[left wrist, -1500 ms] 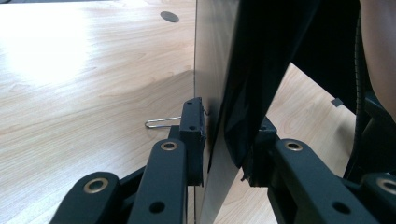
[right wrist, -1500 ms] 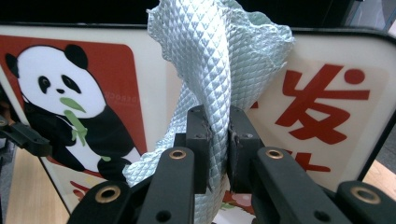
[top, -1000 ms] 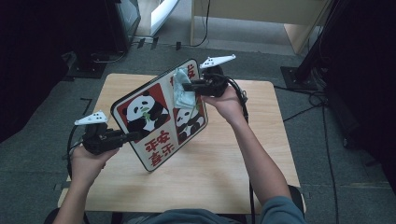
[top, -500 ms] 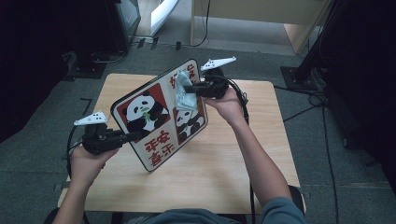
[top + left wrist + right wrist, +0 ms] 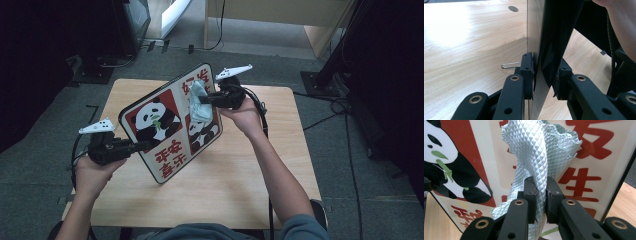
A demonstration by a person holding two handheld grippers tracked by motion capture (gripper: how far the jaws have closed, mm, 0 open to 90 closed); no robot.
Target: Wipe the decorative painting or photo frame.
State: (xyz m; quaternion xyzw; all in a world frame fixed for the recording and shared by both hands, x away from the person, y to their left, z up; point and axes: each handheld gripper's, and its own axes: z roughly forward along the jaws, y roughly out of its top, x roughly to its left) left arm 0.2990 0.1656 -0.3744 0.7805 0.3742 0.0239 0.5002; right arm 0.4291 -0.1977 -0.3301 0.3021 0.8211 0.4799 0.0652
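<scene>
Two claws are at work above the desk [image 5: 230, 185]. From the high view, my left claw [image 5: 142, 146] pinches the lower left edge of the panda board [image 5: 165, 125], which stands tilted off the desk, while my right claw [image 5: 202, 99] presses a pale cloth [image 5: 199, 102] against the board's face near its upper right. Along my left claw [image 5: 544, 75], the board's edge [image 5: 536, 37] sits clamped between both pads, the desk [image 5: 469, 37] lying beyond to the left, and these jaws have just been closing on it. Along my right claw [image 5: 541, 192], the jaws are squeezed tight on the quilted cloth [image 5: 536, 150], the printed board [image 5: 461, 157] right behind it.
</scene>
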